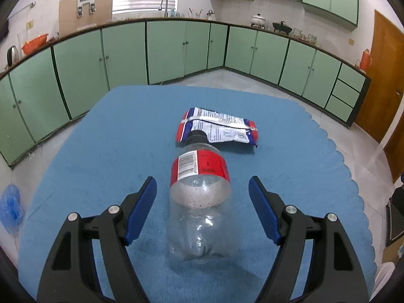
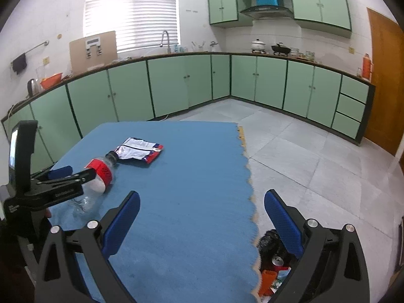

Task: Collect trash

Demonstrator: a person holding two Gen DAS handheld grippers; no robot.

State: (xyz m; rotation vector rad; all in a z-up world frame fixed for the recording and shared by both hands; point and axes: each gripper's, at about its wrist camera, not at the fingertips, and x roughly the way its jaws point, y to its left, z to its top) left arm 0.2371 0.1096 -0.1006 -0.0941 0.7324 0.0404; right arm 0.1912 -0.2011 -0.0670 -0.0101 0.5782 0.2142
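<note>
The plastic bottle (image 1: 199, 202) lies on its side in the middle of the table (image 1: 101, 139), which has a blue cloth on it. Its black cap points toward the far edge. The left gripper (image 1: 202, 197) is wide open, with one blue finger on each side of the bottle, and it does not look like it is touching it yet.

To do this step well, it should probably slide a bit more forward so the pads meet the round middle, near the red label. Then it should squeeze slowly. The bottle is thin and looks empty, so it may dent or pop out if squeezed too fast.

The snack wrapper (image 1: 218, 128) lies flat right behind the cap, toward the far edge. It may be touching the cap, so a push on the bottle could move it too.

The right gripper (image 2: 202, 217) is open too and holds nothing. It hangs over the right edge of the table. Down below that edge sits the trash bin (image 2: 274, 260), with a can and other scraps inside. Nothing stands between the bottle and that edge.
</note>
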